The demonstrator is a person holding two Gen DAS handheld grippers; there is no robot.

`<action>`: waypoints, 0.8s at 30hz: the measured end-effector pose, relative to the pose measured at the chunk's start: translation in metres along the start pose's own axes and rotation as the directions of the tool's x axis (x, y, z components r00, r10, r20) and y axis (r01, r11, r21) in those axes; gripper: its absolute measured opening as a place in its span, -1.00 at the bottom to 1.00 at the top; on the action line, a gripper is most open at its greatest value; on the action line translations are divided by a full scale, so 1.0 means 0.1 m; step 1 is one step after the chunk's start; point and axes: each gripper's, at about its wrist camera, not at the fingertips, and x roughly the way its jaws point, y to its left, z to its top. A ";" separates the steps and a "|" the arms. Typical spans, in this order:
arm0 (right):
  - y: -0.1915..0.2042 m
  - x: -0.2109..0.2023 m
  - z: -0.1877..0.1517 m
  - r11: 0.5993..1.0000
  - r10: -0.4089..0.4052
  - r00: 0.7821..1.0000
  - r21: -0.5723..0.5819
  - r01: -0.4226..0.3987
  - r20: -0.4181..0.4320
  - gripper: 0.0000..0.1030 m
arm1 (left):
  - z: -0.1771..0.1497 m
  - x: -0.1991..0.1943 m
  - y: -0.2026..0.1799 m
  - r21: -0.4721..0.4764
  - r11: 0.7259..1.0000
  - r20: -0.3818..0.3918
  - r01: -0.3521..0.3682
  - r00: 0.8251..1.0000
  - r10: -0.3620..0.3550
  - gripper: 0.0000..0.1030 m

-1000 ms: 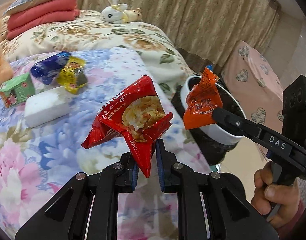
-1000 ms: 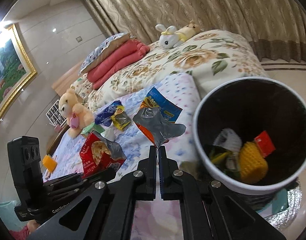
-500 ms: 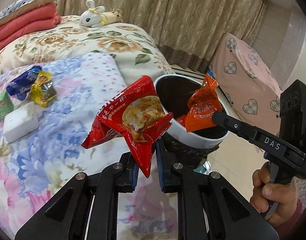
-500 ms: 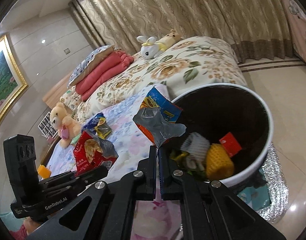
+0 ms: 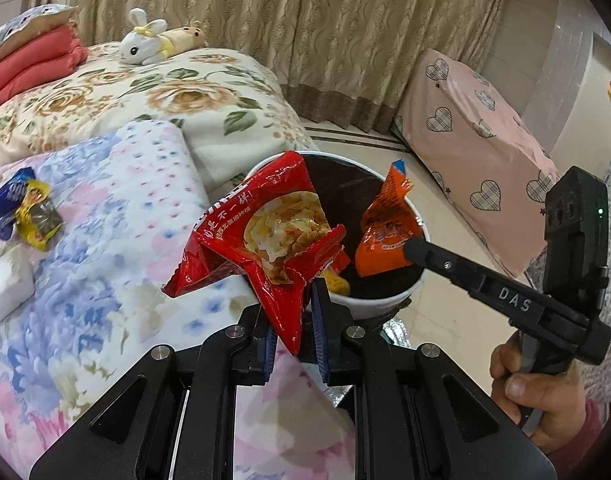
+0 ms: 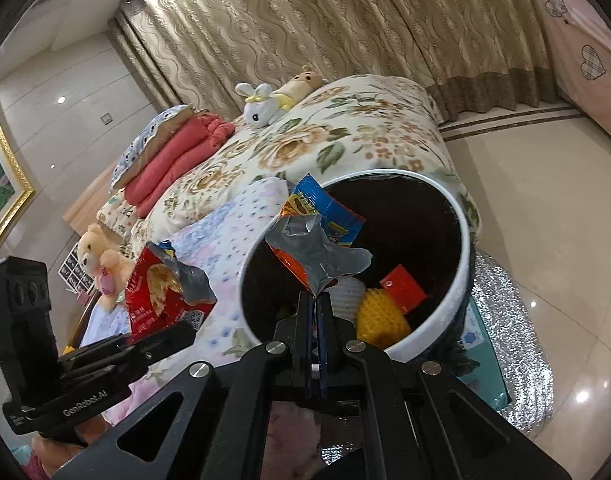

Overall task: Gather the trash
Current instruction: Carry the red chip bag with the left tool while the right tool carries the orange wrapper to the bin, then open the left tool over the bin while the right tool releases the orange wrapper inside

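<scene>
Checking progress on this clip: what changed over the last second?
Both wrappers travelled from over the bed to the bin: orange wrapper over its opening, red chip bag at its rim. Left gripper and right gripper stayed shut on them; nothing released.

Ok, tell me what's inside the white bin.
In the white bin: a yellow bumpy item, a red packet and something white. The orange wrapper pinched by the right gripper covers whatever lies beneath it.

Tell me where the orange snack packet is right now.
In the left wrist view, the orange snack packet hangs right of centre, pinched by the right tongs over the open white bin.
</scene>
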 end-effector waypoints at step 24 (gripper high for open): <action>-0.22 0.11 0.13 0.999 -0.031 0.999 0.020 0.032 -0.025 -0.97 | 0.24 0.44 -0.23 0.061 0.998 -0.065 0.007 0.998 -0.003 -0.71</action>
